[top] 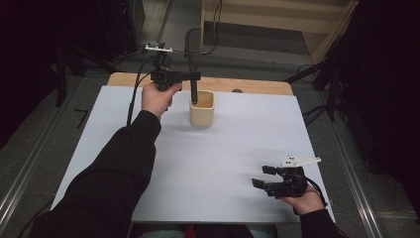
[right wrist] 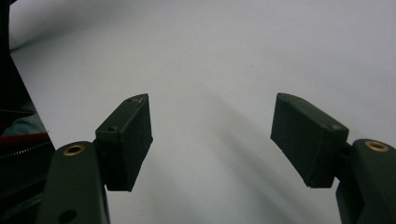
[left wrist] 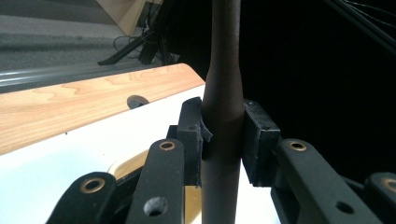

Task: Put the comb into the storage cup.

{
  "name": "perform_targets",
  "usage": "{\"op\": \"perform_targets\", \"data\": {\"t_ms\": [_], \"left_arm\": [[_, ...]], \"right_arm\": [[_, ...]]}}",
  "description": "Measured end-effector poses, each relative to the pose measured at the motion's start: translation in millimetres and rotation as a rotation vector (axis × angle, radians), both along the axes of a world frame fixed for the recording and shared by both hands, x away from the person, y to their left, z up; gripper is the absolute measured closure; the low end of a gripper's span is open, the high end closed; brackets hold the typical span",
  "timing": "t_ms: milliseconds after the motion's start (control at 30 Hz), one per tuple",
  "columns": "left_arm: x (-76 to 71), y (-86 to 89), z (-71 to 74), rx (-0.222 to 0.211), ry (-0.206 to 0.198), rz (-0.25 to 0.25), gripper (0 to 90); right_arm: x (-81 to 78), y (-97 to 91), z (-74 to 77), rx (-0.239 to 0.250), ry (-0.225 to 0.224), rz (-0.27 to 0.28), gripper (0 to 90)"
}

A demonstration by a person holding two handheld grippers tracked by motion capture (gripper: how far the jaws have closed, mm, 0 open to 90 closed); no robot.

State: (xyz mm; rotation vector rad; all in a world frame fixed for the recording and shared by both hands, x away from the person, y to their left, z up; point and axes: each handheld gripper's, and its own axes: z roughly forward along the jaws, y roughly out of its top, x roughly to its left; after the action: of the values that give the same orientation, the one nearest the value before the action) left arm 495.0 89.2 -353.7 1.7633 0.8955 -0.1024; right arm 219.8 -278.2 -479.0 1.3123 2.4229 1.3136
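Note:
A cream cup (top: 202,110) stands upright on the white sheet (top: 223,148) toward the table's far side. A dark stick-like utensil (top: 194,91) stands upright with its lower end inside the cup. My left gripper (top: 194,76) is shut on that utensil just above the cup's rim. In the left gripper view the dark utensil (left wrist: 223,93) is pinched between the two pads (left wrist: 191,126), with the cup's rim (left wrist: 126,165) below. My right gripper (top: 262,177) is open near the front right of the sheet, with bare white sheet (right wrist: 210,70) between its pads (right wrist: 128,140).
The wooden table edge (top: 247,84) with a small round hole (left wrist: 136,100) runs beyond the sheet. Cables and stand legs (top: 317,69) lie on the floor behind the table. Metal rails (top: 25,168) run along both sides.

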Motion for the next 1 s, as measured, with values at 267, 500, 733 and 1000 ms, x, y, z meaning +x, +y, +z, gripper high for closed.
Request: {"op": "perform_targets", "data": {"t_ms": [267,500,733,1000], "left_arm": [[6.7,-4.0,-3.3,-0.010,-0.034,0.028,72.6],[10.6,-9.9,-7.1,-0.013,-0.087,0.039,72.6],[11.6,-15.8,-18.4,0.003,-0.082,0.027,72.6],[12.7,-19.0,-24.6,0.017,-0.094,0.040,72.6]], "right_arm": [[0.3,0.2,0.2,0.001,-0.003,0.004,27.0],[1.5,0.1,0.1,0.005,-0.004,0.008,27.0],[1.4,-0.8,0.3,0.007,-0.005,0.010,27.1],[1.5,-0.5,0.4,0.006,-0.006,0.011,27.1]]}}
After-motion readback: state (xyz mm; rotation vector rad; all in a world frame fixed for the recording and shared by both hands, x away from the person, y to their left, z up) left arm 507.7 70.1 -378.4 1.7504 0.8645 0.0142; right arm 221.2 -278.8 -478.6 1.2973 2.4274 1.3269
